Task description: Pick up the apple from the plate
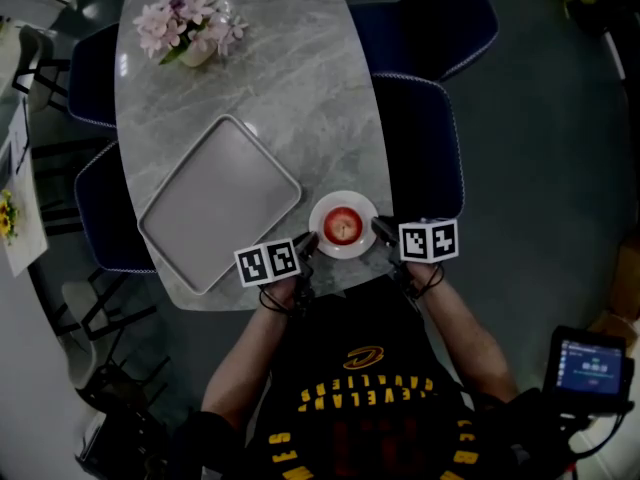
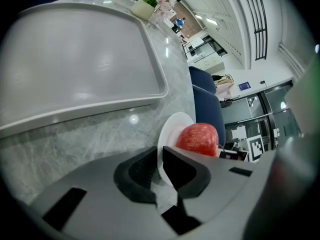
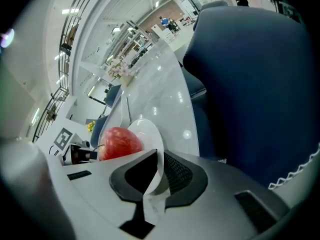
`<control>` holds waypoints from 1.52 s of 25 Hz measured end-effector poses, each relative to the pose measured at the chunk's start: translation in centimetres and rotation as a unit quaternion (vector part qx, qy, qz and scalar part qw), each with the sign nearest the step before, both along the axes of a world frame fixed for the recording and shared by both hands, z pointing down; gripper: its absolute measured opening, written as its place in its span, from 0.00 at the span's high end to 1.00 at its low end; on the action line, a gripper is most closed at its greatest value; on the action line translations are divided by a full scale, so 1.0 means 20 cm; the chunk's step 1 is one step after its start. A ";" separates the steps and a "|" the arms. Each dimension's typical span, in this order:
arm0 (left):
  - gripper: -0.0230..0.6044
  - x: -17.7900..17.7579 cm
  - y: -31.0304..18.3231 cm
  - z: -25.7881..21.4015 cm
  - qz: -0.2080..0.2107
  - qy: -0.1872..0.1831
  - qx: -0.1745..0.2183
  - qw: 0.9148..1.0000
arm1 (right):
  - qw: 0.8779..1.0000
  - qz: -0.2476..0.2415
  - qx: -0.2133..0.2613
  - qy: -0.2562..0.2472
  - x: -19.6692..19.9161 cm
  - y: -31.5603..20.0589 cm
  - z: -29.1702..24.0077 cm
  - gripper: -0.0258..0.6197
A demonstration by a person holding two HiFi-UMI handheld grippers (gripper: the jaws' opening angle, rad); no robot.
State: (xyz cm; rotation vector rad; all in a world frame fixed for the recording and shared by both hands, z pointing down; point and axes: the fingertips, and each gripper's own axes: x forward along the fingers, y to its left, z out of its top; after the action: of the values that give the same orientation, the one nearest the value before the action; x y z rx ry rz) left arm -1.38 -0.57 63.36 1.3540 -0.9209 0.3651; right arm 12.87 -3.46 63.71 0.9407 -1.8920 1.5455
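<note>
The left gripper (image 2: 161, 156) is closed on the near-left rim of the white plate (image 2: 172, 129), the thin edge being pinched between its dark pads. The right gripper (image 3: 159, 166) is likewise clamped on the opposite rim. The red apple (image 1: 342, 226) is seated in the middle of the plate, between the two grippers and touched by neither. The plate is set at the near edge of the marble table (image 1: 290, 88), just beside a grey tray (image 1: 220, 200). A pot of pink flowers (image 1: 188, 23) is placed at the far end.
</note>
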 end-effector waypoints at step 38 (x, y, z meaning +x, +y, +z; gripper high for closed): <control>0.88 -0.12 -0.06 -0.04 -0.005 -0.040 0.087 0.995 | 0.983 -0.034 0.152 0.099 0.14 -0.17 -0.11 0.89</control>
State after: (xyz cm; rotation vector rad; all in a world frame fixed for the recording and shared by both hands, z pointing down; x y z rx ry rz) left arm -3.86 -1.83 62.49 1.5013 -1.0457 0.3396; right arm 15.74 -6.80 61.60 1.1023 -2.0248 1.0962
